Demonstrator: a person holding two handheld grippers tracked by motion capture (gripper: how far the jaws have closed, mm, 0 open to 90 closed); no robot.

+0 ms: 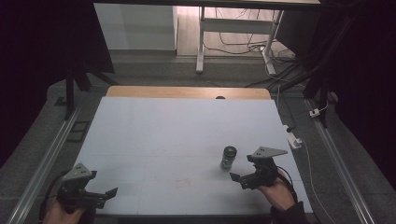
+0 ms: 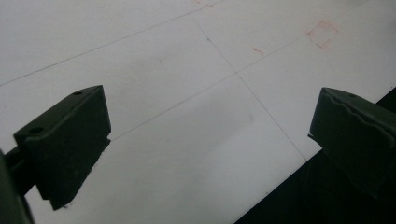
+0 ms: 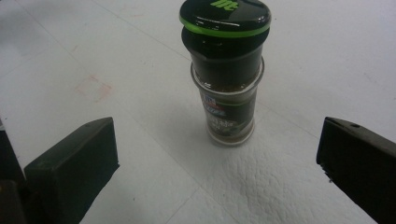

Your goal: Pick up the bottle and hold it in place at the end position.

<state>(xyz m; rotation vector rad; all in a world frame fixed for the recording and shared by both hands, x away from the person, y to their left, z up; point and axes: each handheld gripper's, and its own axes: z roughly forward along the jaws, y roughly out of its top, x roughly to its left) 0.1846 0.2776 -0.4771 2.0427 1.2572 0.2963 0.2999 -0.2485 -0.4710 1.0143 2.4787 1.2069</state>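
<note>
The right hand-held gripper hangs released, its jaws spread wide and touching nothing. Just ahead of it, centred between the jaws but beyond their tips, a spice jar stands upright on the white tabletop. Its dark cap has a green rim and a green mark on top; the blue-and-red label is too blurred to read. In the high view the jar sits just beside that gripper. The left hand-held gripper, well apart at the near left corner, is also spread wide and empty over bare tabletop with faint red marks.
</note>
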